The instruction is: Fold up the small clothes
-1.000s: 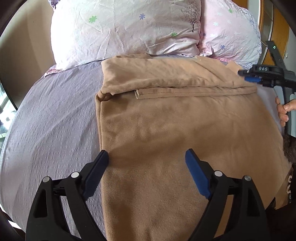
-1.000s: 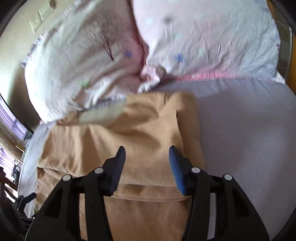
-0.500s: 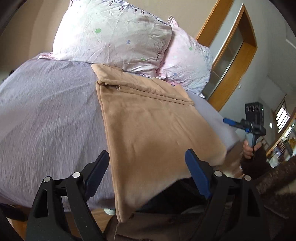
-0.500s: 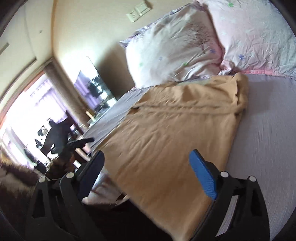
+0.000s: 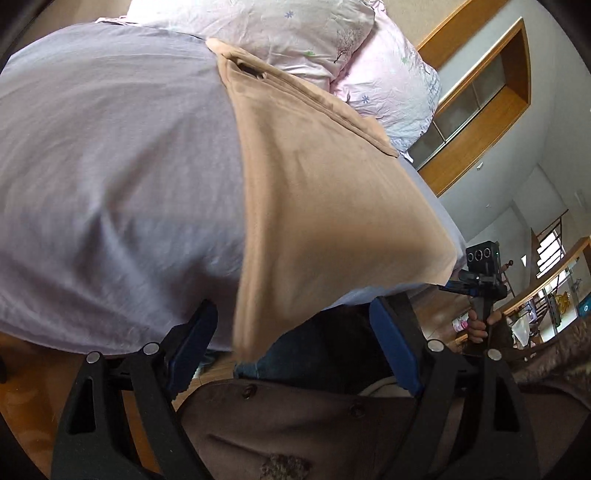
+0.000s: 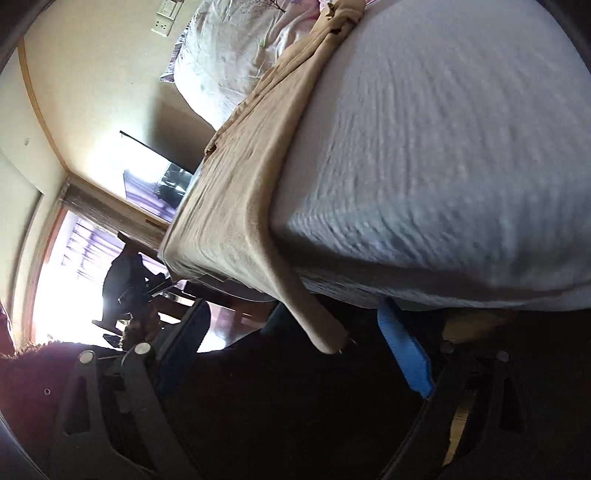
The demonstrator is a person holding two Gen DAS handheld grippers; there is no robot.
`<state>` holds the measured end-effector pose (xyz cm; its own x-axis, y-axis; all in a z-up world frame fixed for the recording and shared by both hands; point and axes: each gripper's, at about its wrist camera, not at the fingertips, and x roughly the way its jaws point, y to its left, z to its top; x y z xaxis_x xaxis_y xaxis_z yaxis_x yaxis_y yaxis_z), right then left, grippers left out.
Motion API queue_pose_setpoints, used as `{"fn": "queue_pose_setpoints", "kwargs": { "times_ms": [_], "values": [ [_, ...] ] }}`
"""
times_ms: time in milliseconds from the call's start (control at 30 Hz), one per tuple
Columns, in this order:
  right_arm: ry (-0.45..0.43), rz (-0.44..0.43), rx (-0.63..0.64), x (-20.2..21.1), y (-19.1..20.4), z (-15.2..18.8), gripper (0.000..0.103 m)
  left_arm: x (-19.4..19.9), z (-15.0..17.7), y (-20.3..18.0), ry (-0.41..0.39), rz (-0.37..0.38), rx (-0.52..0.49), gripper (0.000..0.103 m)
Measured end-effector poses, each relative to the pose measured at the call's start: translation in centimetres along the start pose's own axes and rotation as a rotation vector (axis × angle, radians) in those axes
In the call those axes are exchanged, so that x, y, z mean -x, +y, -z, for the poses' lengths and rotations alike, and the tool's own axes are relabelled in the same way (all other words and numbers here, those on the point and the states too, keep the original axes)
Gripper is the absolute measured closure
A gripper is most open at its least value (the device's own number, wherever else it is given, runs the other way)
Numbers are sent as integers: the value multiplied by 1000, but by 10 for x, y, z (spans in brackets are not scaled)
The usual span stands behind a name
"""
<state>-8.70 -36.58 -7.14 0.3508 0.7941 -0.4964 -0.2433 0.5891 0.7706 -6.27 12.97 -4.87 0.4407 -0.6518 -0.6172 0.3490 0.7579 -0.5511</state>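
Your left gripper and right gripper gape wide, empty, below the bed's near edge, where the tan garment overhangs.

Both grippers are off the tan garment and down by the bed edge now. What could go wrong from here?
The tan garment overhangs the bed edge, one corner dangling; it could slide off. Both left gripper and right gripper are open and empty, so nothing holds it. The right view is blurred, so regrasping could miss.

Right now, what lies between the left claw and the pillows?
In the left wrist view, the tan cloth on the lilac bedsheet fills the stretch from the open left claw to the pillows.
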Motion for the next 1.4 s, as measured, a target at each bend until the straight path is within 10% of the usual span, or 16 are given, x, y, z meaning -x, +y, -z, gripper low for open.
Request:
{"fn": "queue_pose_setpoints", "kwargs": {
  "times_ms": [67, 167, 400, 600, 833, 1033, 1200, 1333, 1400],
  "values": [
    [2, -39, 25, -5, 4, 4, 80, -4, -1, 6, 4, 29, 57, 46],
    [0, -94, 73, 3, 16, 12, 96, 0, 3, 19, 9, 100, 182, 98],
    [-112, -132, 249, 41, 73, -31, 96, 46, -25, -6, -127, 160, 170, 99],
    [-323, -110, 379, 51, 118, -147, 96, 48, -133, -25, -251, 104, 48, 99],
    [-480, 122, 7, -18, 36, -327, 96, -38, -285, 23, -295, -41, 155, 99],
    [-391, 301, -154, -72, -19, -358, 97, -123, -327, 66, -160, -166, 262, 99],
    [-353, 376, -277, -87, -35, -375, 83, -136, -339, 78, -143, -176, 321, 98],
    [-441, 376, -221, -69, -11, -377, 20, -120, -342, 80, -163, -139, 371, 98],
    [-441, 309, -130, -58, 10, -370, 19, -102, -339, 67, -211, -148, 319, 93]
  ]
}}
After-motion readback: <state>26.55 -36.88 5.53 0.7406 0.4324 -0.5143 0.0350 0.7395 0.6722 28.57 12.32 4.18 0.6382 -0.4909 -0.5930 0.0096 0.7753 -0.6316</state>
